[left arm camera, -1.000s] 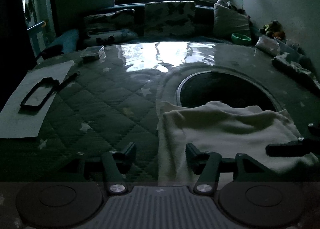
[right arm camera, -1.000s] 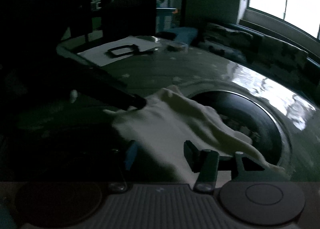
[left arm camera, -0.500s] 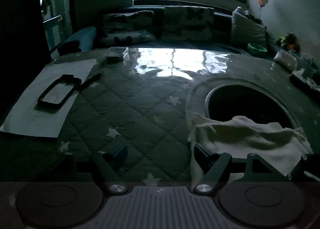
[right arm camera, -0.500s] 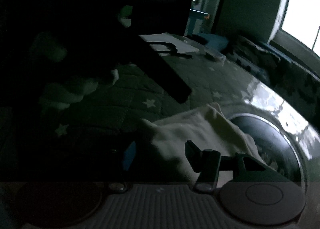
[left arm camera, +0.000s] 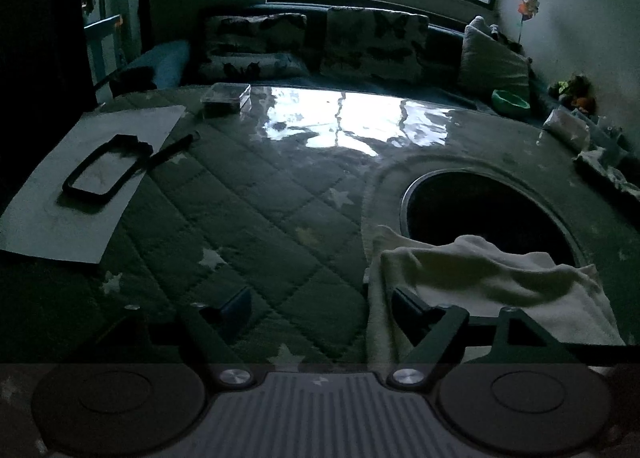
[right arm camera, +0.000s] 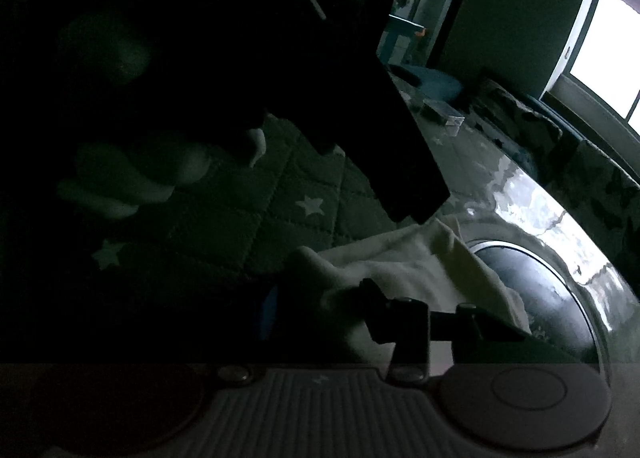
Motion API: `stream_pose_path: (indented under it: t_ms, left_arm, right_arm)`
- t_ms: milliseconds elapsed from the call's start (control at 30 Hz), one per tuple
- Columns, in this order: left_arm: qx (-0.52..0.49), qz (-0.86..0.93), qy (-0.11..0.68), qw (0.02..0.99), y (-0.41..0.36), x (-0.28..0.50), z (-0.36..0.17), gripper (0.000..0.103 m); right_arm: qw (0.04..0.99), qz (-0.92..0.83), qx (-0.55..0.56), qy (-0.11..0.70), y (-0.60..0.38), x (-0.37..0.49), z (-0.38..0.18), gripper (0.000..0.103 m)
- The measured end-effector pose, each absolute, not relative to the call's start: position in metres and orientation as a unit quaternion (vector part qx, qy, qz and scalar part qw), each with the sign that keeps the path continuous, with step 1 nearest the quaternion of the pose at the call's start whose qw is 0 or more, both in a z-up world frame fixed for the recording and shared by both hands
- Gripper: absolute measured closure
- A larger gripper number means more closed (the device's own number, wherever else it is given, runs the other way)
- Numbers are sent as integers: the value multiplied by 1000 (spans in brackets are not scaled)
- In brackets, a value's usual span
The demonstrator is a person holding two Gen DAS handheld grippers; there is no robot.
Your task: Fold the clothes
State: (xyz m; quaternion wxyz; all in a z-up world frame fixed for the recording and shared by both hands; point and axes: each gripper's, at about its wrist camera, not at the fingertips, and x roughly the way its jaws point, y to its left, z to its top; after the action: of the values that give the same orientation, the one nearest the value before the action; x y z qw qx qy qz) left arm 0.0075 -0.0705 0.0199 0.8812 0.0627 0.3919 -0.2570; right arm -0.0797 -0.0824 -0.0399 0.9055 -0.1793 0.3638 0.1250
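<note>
A cream garment (left arm camera: 492,278) lies bunched beside the bench's round opening (left arm camera: 488,213) as the left gripper (left arm camera: 320,308) spreads its jaws, released, while the right gripper (right arm camera: 316,298) closes on a fold to turn it over.

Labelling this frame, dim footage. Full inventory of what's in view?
cloth: 1, cream, bunched at the near edge of the round opening
round opening: 1, dark, metal-rimmed, right side of table
quilted cover: 1, dark green with pale stars, over the table
paper sheet: 1, white, left side of table
frame: 1, black, rectangular, on the sheet
clear box: 1, far edge of table
bowl: 1, green, far right
cushions: several, patterned, on the sofa under the window
left gripper: jaws wide open, have just been opening, nothing between
right gripper: jaws have just been closing, cloth between them; contact unclear
</note>
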Motion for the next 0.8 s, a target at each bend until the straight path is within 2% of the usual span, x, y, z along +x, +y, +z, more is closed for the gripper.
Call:
stream_pose_path:
  t_ms: [267, 400, 467, 500, 533, 600, 633, 667, 800]
  left_arm:
    - [63, -261, 391, 880, -73, 5, 20, 21]
    - [66, -259, 384, 884, -73, 2, 21, 21]
    - [71, -254, 380, 887, -73, 1, 21, 20]
    - [74, -250, 378, 888, -74, 0, 20, 19]
    - [77, -247, 377, 890, -74, -1, 20, 18]
    - [78, -242, 374, 892, -75, -2, 19, 16]
    - [78, -240, 374, 892, -76, -2, 18, 16]
    - [77, -238, 375, 893, -76, -2, 17, 16]
    - [73, -235, 380, 892, -78, -3, 14, 16]
  right_arm:
    - [908, 121, -170, 364, -87, -77, -38, 64]
    - [913, 123, -144, 362, -93, -78, -33, 58]
    - [917, 120, -123, 359, -99, -82, -29, 52]
    - [919, 117, -116, 357, -102, -83, -27, 43]
    - [922, 113, -108, 355, -106, -85, -26, 38]
    - [926, 102, -88, 353, -114, -90, -23, 34]
    - [928, 94, -78, 352, -119, -92, -22, 24]
    - [931, 83, -65, 350, -125, -95, -21, 19]
    - [938, 43, -21, 345, -148, -106, -19, 10]
